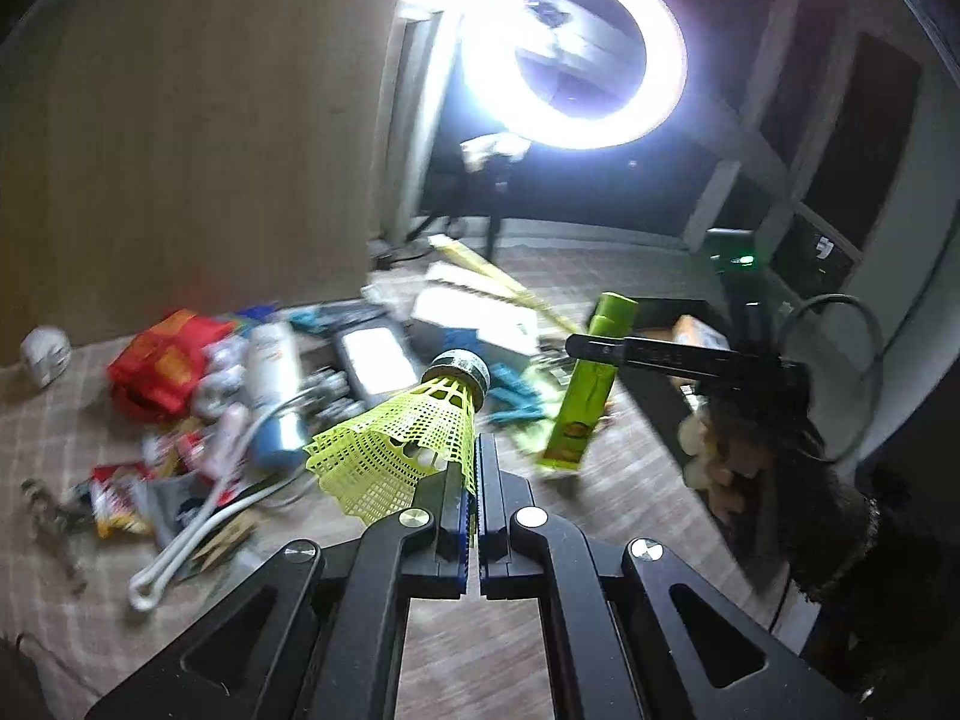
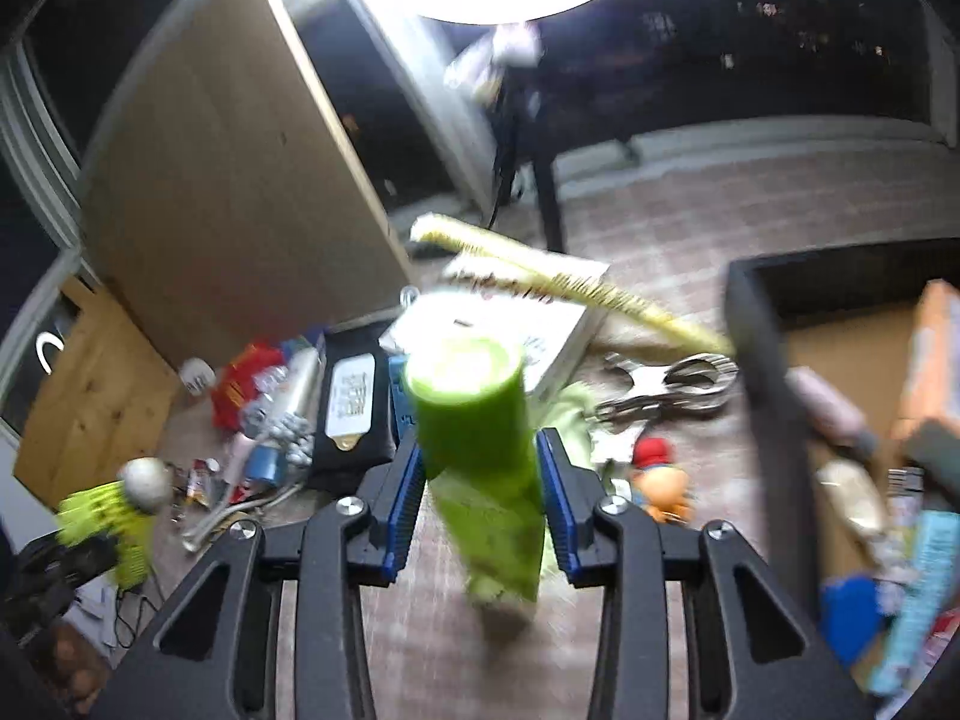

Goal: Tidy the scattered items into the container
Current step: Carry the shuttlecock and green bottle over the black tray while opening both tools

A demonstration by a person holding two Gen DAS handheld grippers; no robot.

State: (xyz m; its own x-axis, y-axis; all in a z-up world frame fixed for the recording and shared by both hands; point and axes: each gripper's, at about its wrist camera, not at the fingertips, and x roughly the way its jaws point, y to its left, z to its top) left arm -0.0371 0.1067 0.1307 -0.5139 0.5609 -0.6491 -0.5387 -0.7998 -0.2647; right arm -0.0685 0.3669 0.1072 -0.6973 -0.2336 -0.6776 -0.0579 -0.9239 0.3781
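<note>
The left gripper (image 1: 479,468) is made of black bars with round silver screws at the joints and three-sided holes cut in the wide outer arms. Its two fingers (image 1: 495,492) are black with blue ridged pads on their inner faces. The right gripper (image 2: 480,474) looks the same, black with silver screws, and its blue pads (image 2: 403,498) have small ridges.
</note>
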